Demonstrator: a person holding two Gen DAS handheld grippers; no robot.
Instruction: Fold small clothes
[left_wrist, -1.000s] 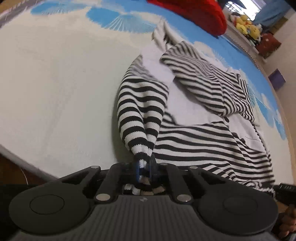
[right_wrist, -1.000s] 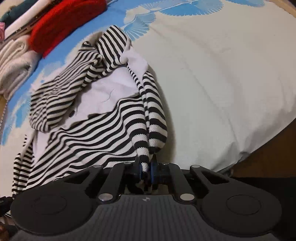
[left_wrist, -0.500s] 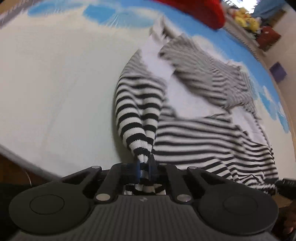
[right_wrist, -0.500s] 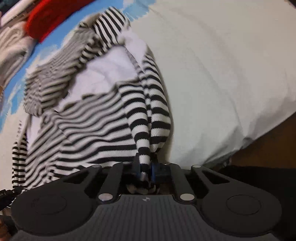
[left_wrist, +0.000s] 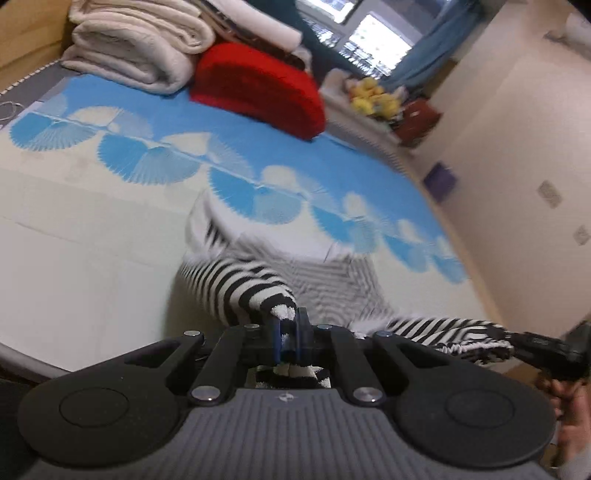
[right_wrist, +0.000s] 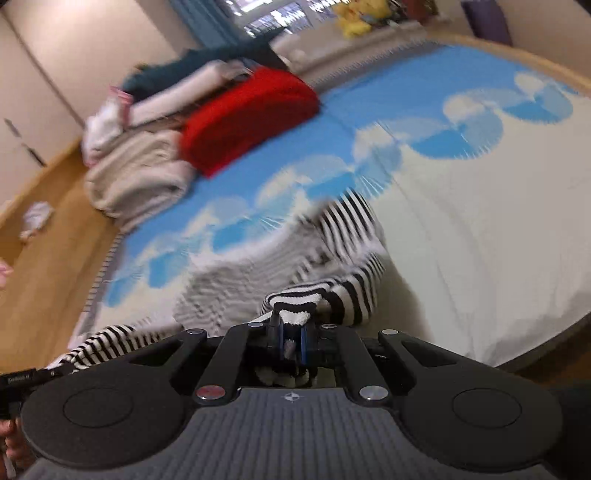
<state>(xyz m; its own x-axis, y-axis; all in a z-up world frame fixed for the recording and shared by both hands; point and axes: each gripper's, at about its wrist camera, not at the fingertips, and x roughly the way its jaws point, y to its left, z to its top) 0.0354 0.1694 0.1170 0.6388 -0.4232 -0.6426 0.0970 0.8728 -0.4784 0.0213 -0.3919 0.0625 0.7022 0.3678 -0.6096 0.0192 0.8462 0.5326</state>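
Note:
A black-and-white striped top (left_wrist: 236, 284) hangs lifted off the bed, its far part blurred and trailing on the sheet. My left gripper (left_wrist: 288, 334) is shut on one striped corner of its hem. At the right edge of that view the other gripper (left_wrist: 546, 349) holds the far corner, the hem stretched between. In the right wrist view my right gripper (right_wrist: 291, 336) is shut on a striped corner of the same top (right_wrist: 347, 291). The left gripper (right_wrist: 18, 380) shows at the left edge there, with a fingertip of a hand below it.
The bed (left_wrist: 74, 229) has a cream sheet with blue fan prints. At its far end lie a red cushion (left_wrist: 255, 88) and folded beige blankets (left_wrist: 136, 48). Wooden floor (right_wrist: 40, 251) runs beside the bed, with small cloths on it. A wall (left_wrist: 517, 147) stands on the right.
Both grippers have risen with the striped top's hem corners, lifting the garment off the sheet. The views now tilt up toward the far end of the bed and the room.

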